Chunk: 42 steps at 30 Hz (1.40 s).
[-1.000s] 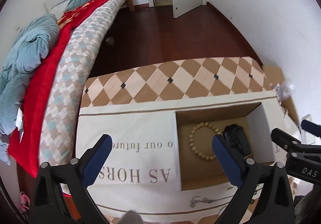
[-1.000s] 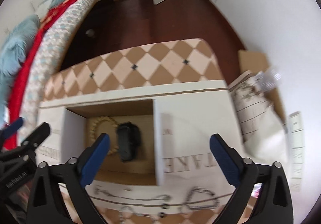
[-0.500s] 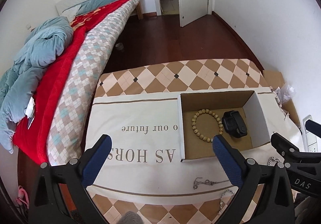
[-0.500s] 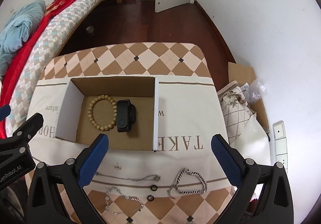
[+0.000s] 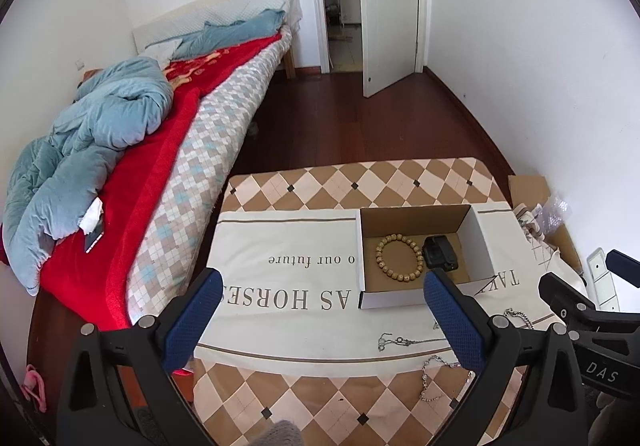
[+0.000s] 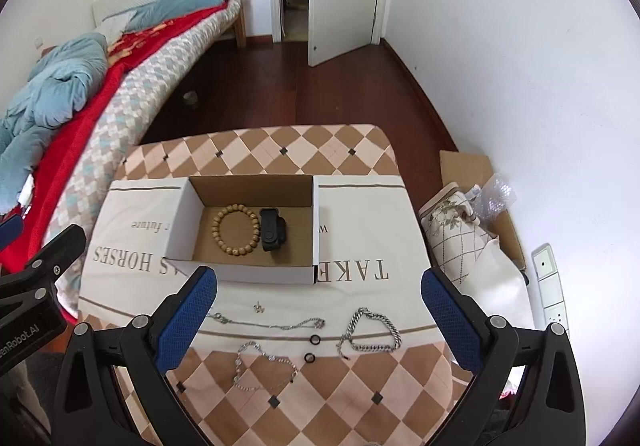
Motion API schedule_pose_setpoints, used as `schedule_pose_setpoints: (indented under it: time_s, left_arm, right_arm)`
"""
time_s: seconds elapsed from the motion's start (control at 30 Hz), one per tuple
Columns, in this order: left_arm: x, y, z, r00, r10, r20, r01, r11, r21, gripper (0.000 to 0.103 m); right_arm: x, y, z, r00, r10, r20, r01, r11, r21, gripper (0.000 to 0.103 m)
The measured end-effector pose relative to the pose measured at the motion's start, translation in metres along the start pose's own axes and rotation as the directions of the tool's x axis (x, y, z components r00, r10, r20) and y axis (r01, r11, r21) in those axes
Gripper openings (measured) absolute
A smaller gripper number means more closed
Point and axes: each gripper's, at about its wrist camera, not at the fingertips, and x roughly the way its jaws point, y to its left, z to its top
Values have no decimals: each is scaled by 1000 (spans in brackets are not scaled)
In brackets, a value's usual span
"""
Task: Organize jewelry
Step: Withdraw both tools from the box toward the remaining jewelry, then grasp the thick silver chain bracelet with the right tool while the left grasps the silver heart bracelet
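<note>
Both grippers hang high over the table, jaws spread wide and holding nothing: left gripper, right gripper, probably pulled back to survey what is left to sort. The cardboard box sits open on a white cloth, likely as the collecting spot, since the bead bracelet and a black watch already lie inside, just beside each other. The unsorted pieces are lined up on the near side of the box, within easy reach: thin chain, chunky silver bracelet, stone bracelet, two black rings and a tiny stud (type unclear). Cloth print reads "TAKE", "AS HORSES", "o our future" (upside down from here). Gripper bodies show "DAS" and "enRobot.AI", both cut off.
</note>
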Motion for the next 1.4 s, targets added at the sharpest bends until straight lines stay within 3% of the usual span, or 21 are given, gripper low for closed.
schedule_pose_setpoints:
  time_s: [0.4, 0.53, 0.73, 0.77, 0.87, 0.97, 1.13, 1.4]
  left_arm:
    - [-56, 8, -17, 997, 38, 62, -36, 999, -25, 102]
    - [-54, 7, -28, 997, 60, 48, -58, 998, -32, 102]
    - [-10, 0, -58, 991, 126, -56, -125, 992, 9, 102]
    - [-2, -1, -61, 989, 132, -73, -131, 991, 17, 102]
    - [26, -7, -75, 978, 157, -134, -152, 987, 49, 102]
    - [52, -14, -85, 967, 167, -193, -156, 985, 73, 103]
    - [84, -30, -94, 952, 162, -258, -140, 985, 102, 102]
    - [121, -49, -101, 929, 110, -354, -73, 990, 117, 102]
  right_arm:
    - [-71, 1, -18, 996, 23, 90, -23, 1000, 3, 103]
    - [-72, -7, -28, 992, 90, 92, -94, 995, 45, 103]
    - [-23, -50, -59, 996, 78, -33, -71, 982, 175, 100]
    - [-13, -58, -66, 995, 83, -55, -71, 978, 197, 96]
    - [22, -82, -88, 987, 91, -134, -55, 966, 252, 62]
    - [50, -98, -105, 977, 103, -186, -47, 958, 284, 56]
    - [90, -113, -116, 969, 89, -230, -18, 955, 296, 55]
    - [162, -121, -113, 957, 0, -291, 82, 960, 269, 55]
